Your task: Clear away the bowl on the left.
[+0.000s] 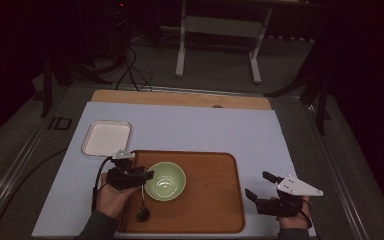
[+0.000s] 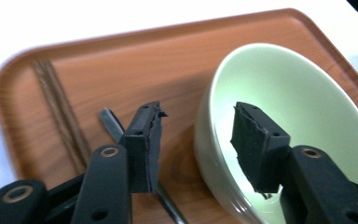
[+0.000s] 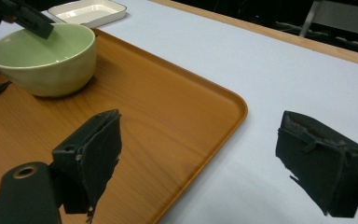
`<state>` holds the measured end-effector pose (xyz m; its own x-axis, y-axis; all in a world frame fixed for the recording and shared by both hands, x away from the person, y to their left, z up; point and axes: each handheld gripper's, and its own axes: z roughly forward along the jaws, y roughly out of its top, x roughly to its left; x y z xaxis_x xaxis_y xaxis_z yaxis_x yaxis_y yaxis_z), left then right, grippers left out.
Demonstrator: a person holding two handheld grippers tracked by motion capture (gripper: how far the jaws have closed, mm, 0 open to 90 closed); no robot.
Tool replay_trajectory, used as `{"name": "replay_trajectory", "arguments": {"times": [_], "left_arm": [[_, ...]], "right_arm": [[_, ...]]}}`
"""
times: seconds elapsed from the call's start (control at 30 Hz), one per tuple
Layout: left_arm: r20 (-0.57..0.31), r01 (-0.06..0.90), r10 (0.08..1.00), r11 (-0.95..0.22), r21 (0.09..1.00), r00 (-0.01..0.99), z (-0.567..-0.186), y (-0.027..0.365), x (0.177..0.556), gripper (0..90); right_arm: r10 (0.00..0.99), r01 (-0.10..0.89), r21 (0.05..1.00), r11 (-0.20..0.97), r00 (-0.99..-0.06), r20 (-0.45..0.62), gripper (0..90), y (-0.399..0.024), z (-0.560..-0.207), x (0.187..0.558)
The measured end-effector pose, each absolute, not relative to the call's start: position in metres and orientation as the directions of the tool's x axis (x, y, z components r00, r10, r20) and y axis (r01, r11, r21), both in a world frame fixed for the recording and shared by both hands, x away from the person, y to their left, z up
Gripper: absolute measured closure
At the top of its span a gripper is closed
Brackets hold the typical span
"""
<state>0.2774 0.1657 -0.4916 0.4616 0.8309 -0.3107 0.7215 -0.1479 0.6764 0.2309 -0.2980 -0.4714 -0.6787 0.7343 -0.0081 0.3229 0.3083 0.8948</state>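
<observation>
On the wooden tray (image 1: 215,200), toward its left half, the pale green bowl (image 1: 165,181) is sitting upright and empty, and the left gripper (image 1: 147,175) is straddling its left rim: in the left gripper view one jaw is hanging inside the bowl (image 2: 307,116) while the other is standing outside the wall, both pads clear of the ceramic. So the left gripper (image 2: 198,135) is parted and grasping nothing, placed as if either taking or letting go of the rim (which of the two I cannot tell). A dark spoon (image 1: 142,212) is lying on the tray just left of the bowl, its handle (image 2: 114,123) running under the outer jaw, with a pair of brown chopsticks (image 2: 58,107) lying farther left, likely set there as a place setting. Off the tray to the far left, a white rectangular dish (image 1: 106,137) is resting on the pale blue mat (image 1: 200,127). Near the tray's right edge, the right gripper (image 1: 260,186) is hovering over the mat with jaws spread wide and nothing between them, probably waiting its turn.
</observation>
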Motion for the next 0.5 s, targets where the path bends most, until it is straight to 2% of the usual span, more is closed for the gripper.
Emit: {"name": "replay_trajectory", "arguments": {"times": [0.23, 0.5], "left_arm": [[-0.25, 0.674, 0.85, -0.155, 0.723, 0.464, -0.482, 0.176, 0.274, 44.3], [-0.238, 0.631, 0.864, -0.112, 0.768, 0.443, -0.477, 0.189, 0.271, 40.9]], "right_arm": [[0.737, 0.317, 0.897, 0.308, -0.676, -0.015, 13.8, -0.299, -0.471, 0.23], [0.737, 0.312, 0.898, 0.311, -0.676, -0.021, 13.8, -0.3, -0.47, 0.23]]}}
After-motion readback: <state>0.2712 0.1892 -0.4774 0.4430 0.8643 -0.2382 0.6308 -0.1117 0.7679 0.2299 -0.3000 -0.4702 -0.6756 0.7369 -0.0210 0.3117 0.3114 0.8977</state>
